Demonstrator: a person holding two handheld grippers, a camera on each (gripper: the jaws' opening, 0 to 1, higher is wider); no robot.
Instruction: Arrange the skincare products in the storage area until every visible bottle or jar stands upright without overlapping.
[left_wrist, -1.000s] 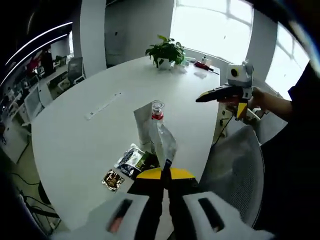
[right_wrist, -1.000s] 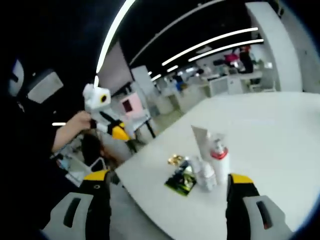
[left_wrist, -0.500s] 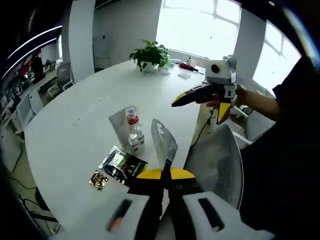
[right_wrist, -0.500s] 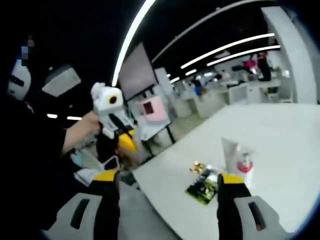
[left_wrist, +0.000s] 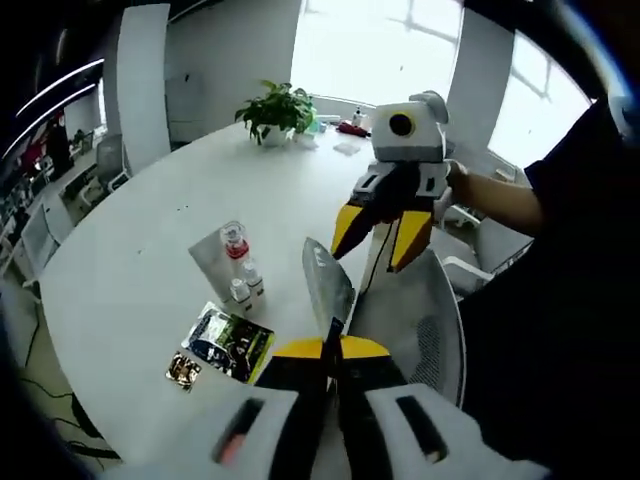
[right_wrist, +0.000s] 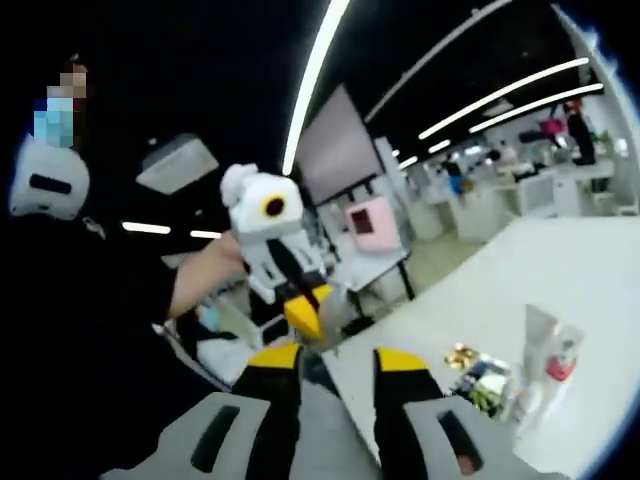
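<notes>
My left gripper (left_wrist: 330, 345) is shut on the lower edge of a silvery sachet (left_wrist: 328, 283) held up above the table edge. My right gripper (left_wrist: 378, 235) points down toward that sachet from just beyond it, its yellow fingers (left_wrist: 345, 228) apart. In the right gripper view my right gripper (right_wrist: 337, 365) is open with a narrow gap, facing my left gripper (right_wrist: 305, 315). A clear bottle with a red collar (left_wrist: 235, 243) (right_wrist: 562, 365) stands on the white table (left_wrist: 150, 230) with small bottles (left_wrist: 245, 288) beside it and a white tube (left_wrist: 208, 262) (right_wrist: 540, 335) behind.
A dark green sachet (left_wrist: 228, 342) (right_wrist: 482, 382) and a small gold one (left_wrist: 183, 368) (right_wrist: 460, 355) lie flat near the table's edge. A grey mesh chair (left_wrist: 425, 325) stands under the grippers. A potted plant (left_wrist: 275, 108) is at the far end of the table.
My right gripper has swung in close to the held sachet and its jaws have narrowed. The left gripper keeps its hold. Both views have shifted away from the products.
</notes>
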